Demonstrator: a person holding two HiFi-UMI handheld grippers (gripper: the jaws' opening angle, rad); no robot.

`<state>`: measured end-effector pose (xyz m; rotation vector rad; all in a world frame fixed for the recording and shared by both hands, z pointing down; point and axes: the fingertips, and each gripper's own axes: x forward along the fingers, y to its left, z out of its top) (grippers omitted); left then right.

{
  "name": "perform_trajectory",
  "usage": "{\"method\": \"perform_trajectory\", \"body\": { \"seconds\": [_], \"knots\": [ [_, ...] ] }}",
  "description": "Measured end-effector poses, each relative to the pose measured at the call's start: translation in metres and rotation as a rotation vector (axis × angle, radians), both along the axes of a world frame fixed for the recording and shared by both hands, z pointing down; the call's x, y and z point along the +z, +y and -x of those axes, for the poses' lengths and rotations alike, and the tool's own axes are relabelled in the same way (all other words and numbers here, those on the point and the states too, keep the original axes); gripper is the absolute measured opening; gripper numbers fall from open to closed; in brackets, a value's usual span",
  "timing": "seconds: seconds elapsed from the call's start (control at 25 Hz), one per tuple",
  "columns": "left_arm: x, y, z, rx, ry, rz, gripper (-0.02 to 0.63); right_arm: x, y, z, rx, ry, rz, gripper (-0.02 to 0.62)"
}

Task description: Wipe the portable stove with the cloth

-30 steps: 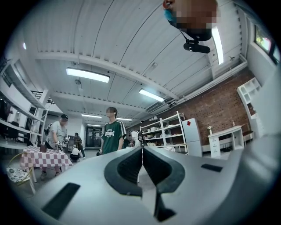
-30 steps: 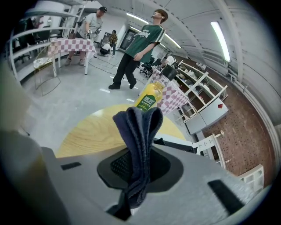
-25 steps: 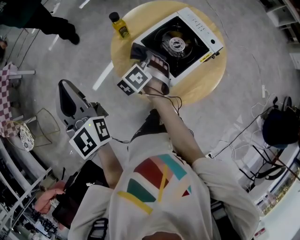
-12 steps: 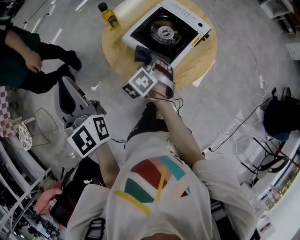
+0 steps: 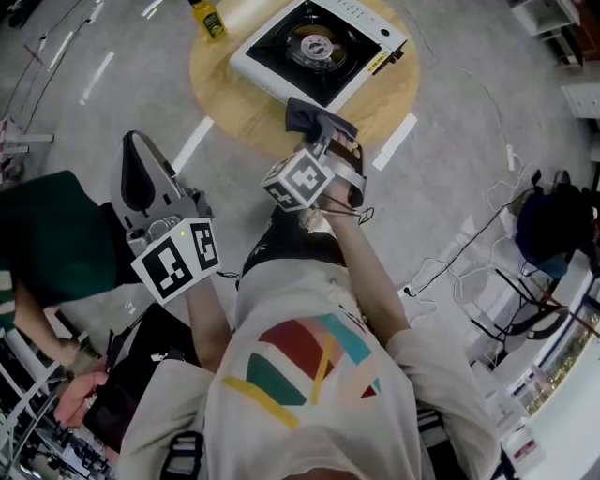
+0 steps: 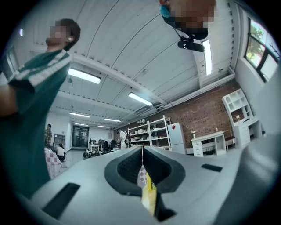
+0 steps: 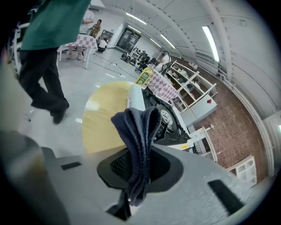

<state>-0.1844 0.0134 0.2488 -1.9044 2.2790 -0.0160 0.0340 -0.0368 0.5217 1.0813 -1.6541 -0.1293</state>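
Observation:
The white portable stove (image 5: 314,42) with a black top stands on a round wooden table (image 5: 246,105). In the head view my right gripper (image 5: 322,136) hangs at the table's near edge, short of the stove, shut on a dark blue cloth (image 5: 309,114). The right gripper view shows the folded cloth (image 7: 138,129) pinched between the jaws of that gripper (image 7: 139,154), with the stove (image 7: 166,117) beyond. My left gripper (image 5: 139,169) is held low at the left over the floor, away from the table. Its jaws (image 6: 142,151) meet and hold nothing.
A yellow bottle (image 5: 208,17) stands on the table left of the stove. A person in a green top (image 5: 42,248) stands close at the left. Cables (image 5: 487,253) and a dark bag (image 5: 553,234) lie on the floor at the right.
The table and stove have slid up and away in the head view. My right gripper has come off the stove's near corner with the cloth. The person in green has moved closer.

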Motion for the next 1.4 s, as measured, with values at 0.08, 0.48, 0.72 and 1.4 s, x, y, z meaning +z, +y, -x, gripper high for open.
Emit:
{"method": "perform_trajectory", "body": {
  "seconds": [0.08,0.48,0.72,1.4],
  "knots": [
    [0.001,0.0,-0.004,0.011,0.001,-0.002,0.006,0.002,0.004,-0.007,0.0,0.005,-0.003,0.031],
    [0.0,-0.015,-0.014,0.038,0.008,0.001,0.006,0.001,0.008,-0.023,-0.027,-0.001,-0.008,0.031],
    [0.008,-0.043,-0.008,0.056,0.014,0.021,0.006,-0.04,-0.011,-0.031,-0.116,-0.049,-0.096,0.031],
    [0.003,-0.149,0.011,0.07,0.095,-0.019,0.006,-0.137,-0.135,0.023,-0.671,0.191,-0.308,0.031]
  ]
}}
